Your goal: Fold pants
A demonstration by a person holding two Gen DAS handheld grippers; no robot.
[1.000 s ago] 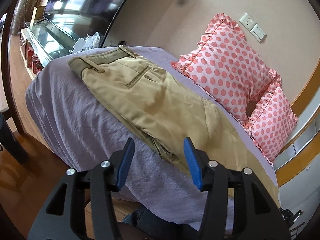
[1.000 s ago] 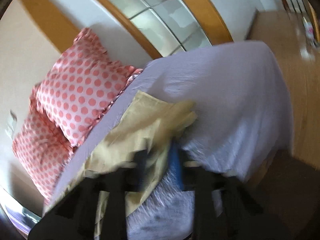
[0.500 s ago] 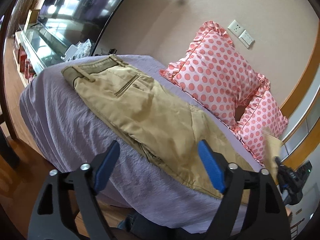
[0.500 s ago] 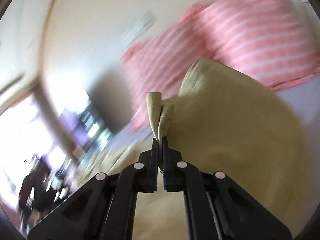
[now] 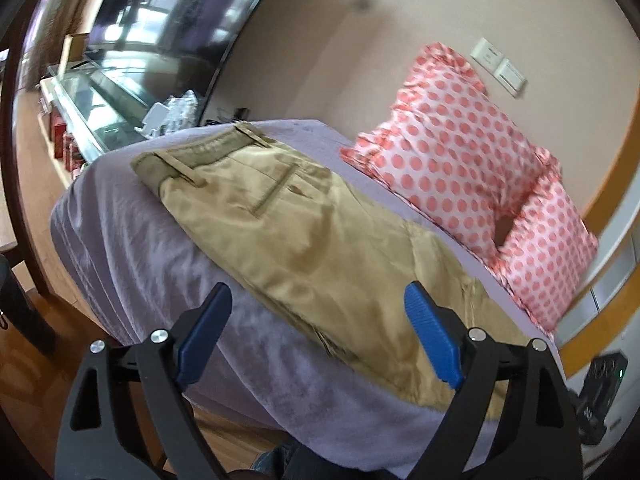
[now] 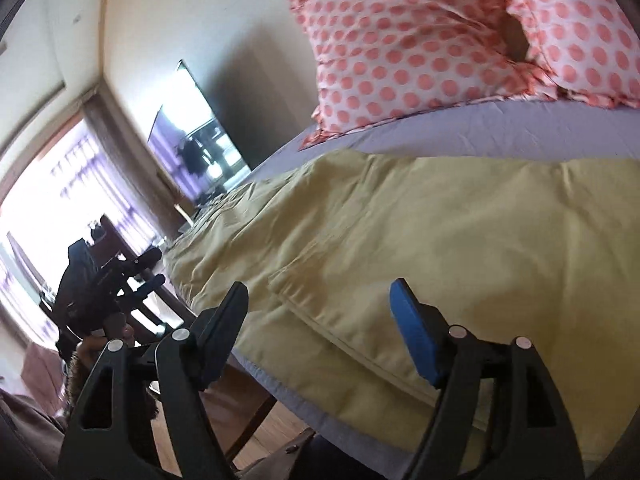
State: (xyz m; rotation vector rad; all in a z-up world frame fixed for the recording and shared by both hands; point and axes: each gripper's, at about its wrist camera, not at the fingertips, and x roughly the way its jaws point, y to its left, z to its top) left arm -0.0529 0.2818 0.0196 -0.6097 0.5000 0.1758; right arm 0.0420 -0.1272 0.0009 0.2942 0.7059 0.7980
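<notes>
Khaki pants [image 5: 304,236] lie flat on a lilac-sheeted bed [image 5: 120,232], folded lengthwise, waistband at the far left end and legs running right. They also fill the right wrist view [image 6: 440,248], a hem edge lying just in front of the fingers. My left gripper [image 5: 320,336] is open and empty, hovering above the near edge of the pants. My right gripper [image 6: 320,320] is open and empty, just above the leg end of the pants.
Two pink polka-dot pillows [image 5: 460,168] lean on the wall behind the pants. A large TV [image 5: 168,28] and a glass-topped cabinet [image 5: 88,100] stand beyond the bed's left end. Wooden floor [image 5: 24,340] lies at the near left.
My right gripper was shut on the lifted pant hem; now it is open and the fabric lies flat on the bed. My left gripper has opened wider.
</notes>
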